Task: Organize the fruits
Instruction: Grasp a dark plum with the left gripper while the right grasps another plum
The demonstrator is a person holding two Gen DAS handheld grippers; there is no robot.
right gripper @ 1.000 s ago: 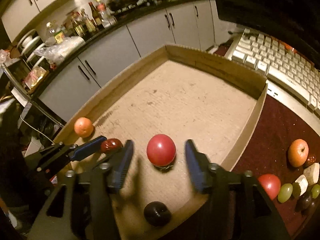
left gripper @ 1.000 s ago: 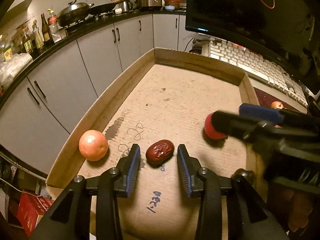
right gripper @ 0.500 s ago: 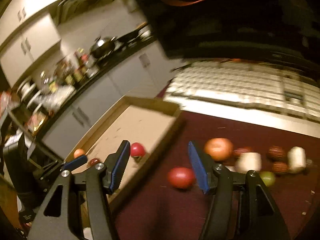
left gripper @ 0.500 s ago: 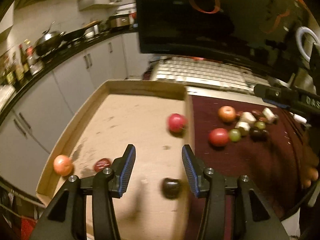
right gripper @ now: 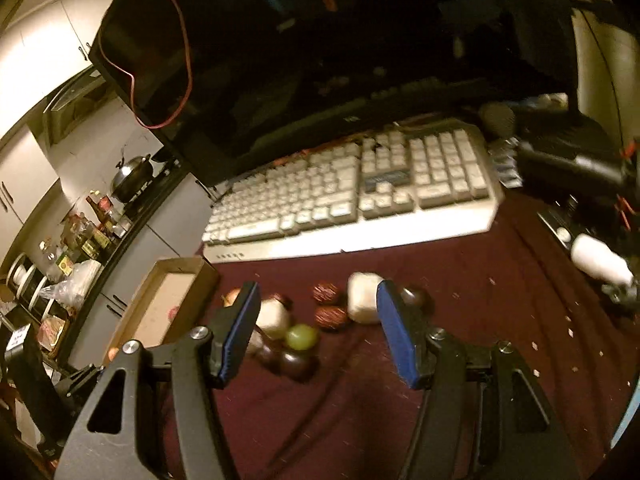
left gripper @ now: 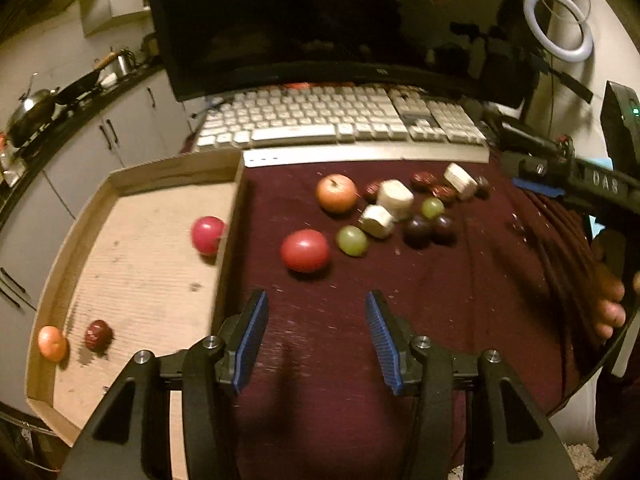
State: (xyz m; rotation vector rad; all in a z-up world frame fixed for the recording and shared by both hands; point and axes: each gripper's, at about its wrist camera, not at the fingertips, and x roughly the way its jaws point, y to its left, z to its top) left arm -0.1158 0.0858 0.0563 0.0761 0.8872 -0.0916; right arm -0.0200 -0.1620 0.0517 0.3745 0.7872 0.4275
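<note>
A cardboard tray (left gripper: 120,178) on the left holds a red fruit (left gripper: 207,235), a red date (left gripper: 98,334) and an orange (left gripper: 51,343). On the maroon cloth (left gripper: 440,300) lie a red tomato (left gripper: 305,250), an apple (left gripper: 337,193), green grapes (left gripper: 352,241), white chunks (left gripper: 394,196), dark plums (left gripper: 418,230) and dates (left gripper: 424,179). My left gripper (left gripper: 316,336) is open and empty over the cloth, near the tomato. My right gripper (right gripper: 316,332) is open and empty above the pile, with a green grape (right gripper: 301,337), dates (right gripper: 330,317) and a white chunk (right gripper: 362,296) between its fingers.
A white keyboard (left gripper: 340,120) and a dark monitor (left gripper: 320,20) stand behind the cloth. Kitchen cabinets and a counter with pans (left gripper: 32,112) are at the left. A ring light (left gripper: 558,24) and dark equipment (left gripper: 580,176) are at the right.
Both grippers have left the tray and swung right over the maroon cloth. The red fruit and the date stay in the tray. Both grippers remain open.
</note>
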